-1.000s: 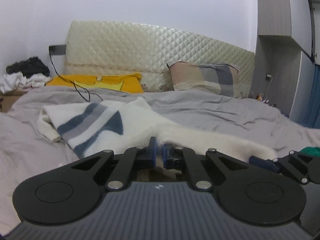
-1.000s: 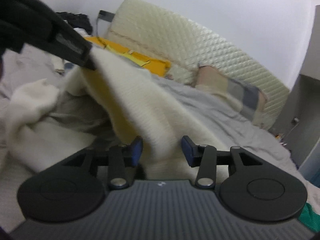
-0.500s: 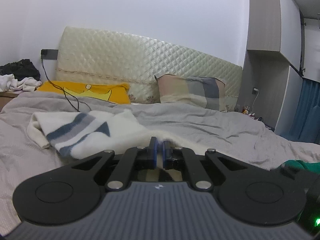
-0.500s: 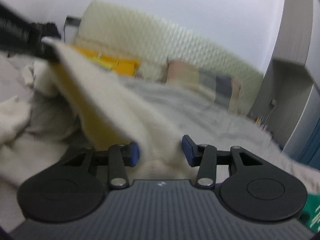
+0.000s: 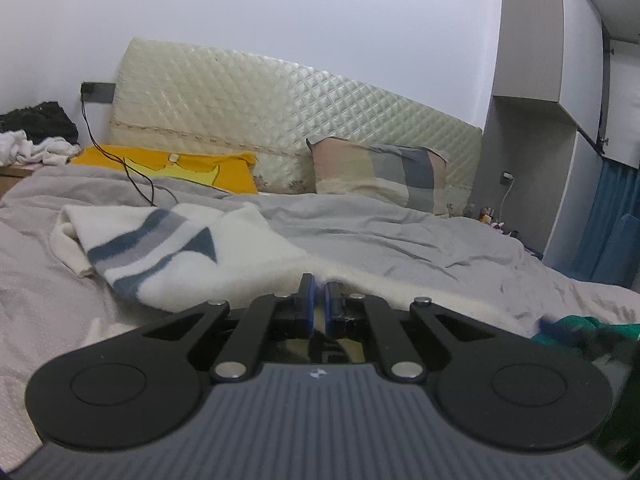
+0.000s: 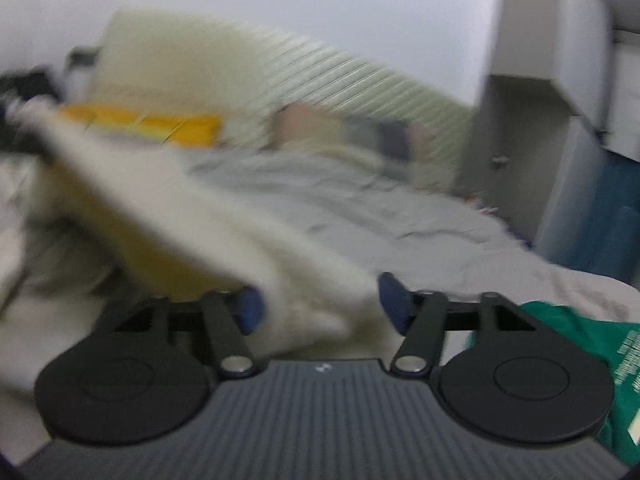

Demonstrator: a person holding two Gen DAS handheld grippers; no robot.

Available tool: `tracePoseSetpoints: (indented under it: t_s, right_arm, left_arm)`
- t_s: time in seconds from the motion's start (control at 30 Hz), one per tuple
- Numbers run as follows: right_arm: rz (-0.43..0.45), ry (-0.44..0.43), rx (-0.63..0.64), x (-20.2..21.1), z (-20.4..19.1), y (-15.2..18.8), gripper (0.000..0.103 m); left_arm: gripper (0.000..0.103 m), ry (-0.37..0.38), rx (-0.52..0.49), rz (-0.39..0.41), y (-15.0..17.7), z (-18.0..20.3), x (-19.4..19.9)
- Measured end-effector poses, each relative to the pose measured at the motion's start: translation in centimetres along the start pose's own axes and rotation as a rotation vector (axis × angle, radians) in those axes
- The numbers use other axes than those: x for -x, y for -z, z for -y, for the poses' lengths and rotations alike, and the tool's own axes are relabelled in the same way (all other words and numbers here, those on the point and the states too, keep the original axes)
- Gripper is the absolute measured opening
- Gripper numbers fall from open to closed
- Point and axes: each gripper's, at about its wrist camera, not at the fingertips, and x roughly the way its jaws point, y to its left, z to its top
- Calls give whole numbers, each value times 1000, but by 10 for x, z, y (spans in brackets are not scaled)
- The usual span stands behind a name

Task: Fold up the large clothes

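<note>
Cream, fuzzy knit: the sweater [image 5: 224,256] lies across the grey bedding [image 5: 400,240], filling the left-centre of the left wrist view. Blue and grey stripes w/ a dark blue triangle show on the part at mid-left; one sleeve or edge folds back at far left. Its near edge runs as a pale ridge across the centre of the frame, right down to the tool.

In the right wrist view, heavily blurred, the sweater [image 6: 248,232] is lifted in a slanting band from upper left down to bottom centre, w/ a yellowish underside showing.

Writing: white print on a green garment [image 6: 592,344] at lower right of the right wrist view, too blurred and skewed to read. No brand readable elsewhere.

Left gripper [image 5: 319,300]: blue pads pressed nearly together, pinching the sweater's near edge at bottom centre.

Right gripper [image 6: 320,304]: jaws opening, blue pads standing wide apart. Sweater fabric hangs in the gap between them, closer to the left pad; the right pad is clear of it. Blur makes contact at the left pad impossible to confirm.

Bkgd: quilted cream headboard [image 5: 280,120], yellow pillow [image 5: 180,164], checked pillow [image 5: 380,176] in the upper half.
</note>
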Motion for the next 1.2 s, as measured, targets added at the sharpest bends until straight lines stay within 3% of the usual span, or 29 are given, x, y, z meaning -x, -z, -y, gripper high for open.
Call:
tracePoseSetpoints:
  t_s: [0.1,0.27,0.37,0.4,0.5,0.67,0.73,0.8,0.87,1.0,1.07,1.2]
  right_arm:
    - [-1,-14,-67,1,10,-3,71]
    - [-198,-145,-145,-18,6,12,67]
    - [-262,-170,-167,-28,2,16,45]
    - [-262,-184,-173,-28,0,16,32]
    - [-233,-202,-191,-23,1,9,22]
    - [-190,-254,-233,-15,9,-2,20]
    - [-186,-264,-238,-13,11,-3,20]
    - [-184,-274,-247,-13,11,-4,20]
    - [-184,-284,-258,-15,12,-6,20]
    - [-181,-298,-281,-16,15,-7,20]
    - [-179,-300,-284,-16,16,-6,20]
    - [-177,-296,-273,-17,15,-6,20]
  left_arm:
    - [6,19,25,5,-2,-2,-1]
    - [6,4,58,10,-5,-9,-5]
    - [6,-11,51,-6,-3,-9,-9]
    - [6,-13,44,-16,-2,-8,-11]
    - [6,-33,17,-32,3,-6,-17]
    - [7,-45,13,-90,13,-10,-33]
    - [13,-53,-10,-104,16,-9,-39]
    - [36,-70,-42,-125,20,-6,-48]
    - [45,-87,-81,-135,26,-1,-57]
    - [48,-157,-185,-149,37,6,-79]
    - [53,-206,-193,-160,42,2,-90]
    - [55,-235,-177,-183,47,-13,-106]
